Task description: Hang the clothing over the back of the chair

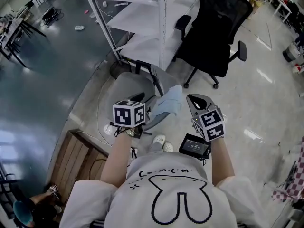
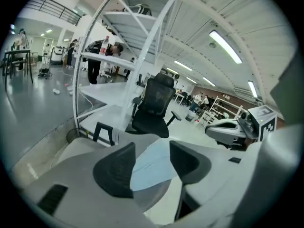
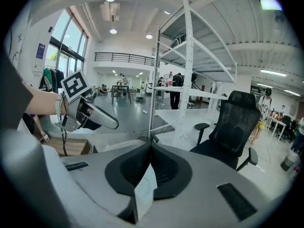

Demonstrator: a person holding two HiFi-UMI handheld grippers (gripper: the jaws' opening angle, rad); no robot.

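A light blue piece of clothing point(image 1: 168, 103) lies over the near edge of a grey chair point(image 1: 128, 87), just ahead of both grippers. My right gripper point(image 1: 194, 99) is at the cloth's right edge. In the right gripper view its jaws point(image 3: 151, 156) are shut, with a pale strip of the clothing point(image 3: 144, 191) pinched between the pads. My left gripper point(image 1: 142, 101) is to the left of the cloth. Its jaws point(image 2: 152, 151) stand open, and the clothing point(image 2: 149, 172) shows beyond the gap without touching the pads. Each gripper appears in the other's view: the right gripper point(image 2: 211, 129) and the left gripper point(image 3: 111, 124).
A black office chair point(image 1: 218, 27) stands farther off on the right. A white shelf rack point(image 1: 142, 13) rises behind the grey chair. A wooden crate point(image 1: 80, 156) sits low on the left with a cable beside it. A small black screen device point(image 1: 194, 145) is under my right wrist.
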